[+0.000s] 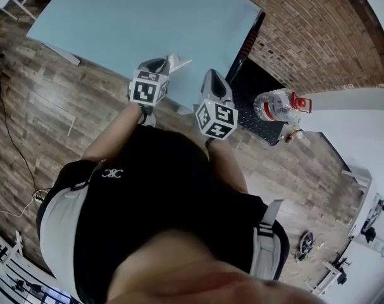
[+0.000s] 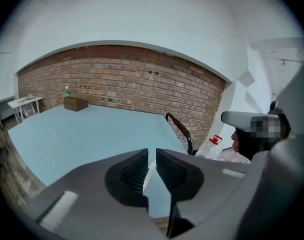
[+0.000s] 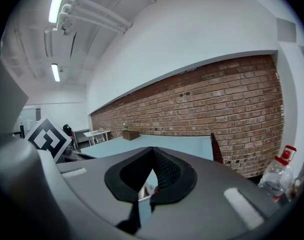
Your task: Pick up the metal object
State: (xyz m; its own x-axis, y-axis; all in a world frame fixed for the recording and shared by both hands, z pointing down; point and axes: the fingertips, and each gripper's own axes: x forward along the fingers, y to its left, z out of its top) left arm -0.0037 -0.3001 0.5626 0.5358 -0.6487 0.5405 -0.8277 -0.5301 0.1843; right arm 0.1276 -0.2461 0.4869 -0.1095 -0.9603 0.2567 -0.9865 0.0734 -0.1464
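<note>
Fingers (image 2: pixel 134 170) of the left gripper (image 2: pixel 152 153) stand slightly apart, nothing between; the right gripper (image 3: pixel 152 149) has its tips pressed together, empty. Both reach over the near edge of the pale blue table (image 1: pixel 116 18). No view lets the metal object be made out.

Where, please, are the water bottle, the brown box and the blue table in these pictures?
water bottle (image 1: pixel 274 106): head view, on its clear body.
brown box (image 2: pixel 75 103): left gripper view, on its front side.
blue table (image 1: pixel 147 24): head view, on its bare top.
</note>
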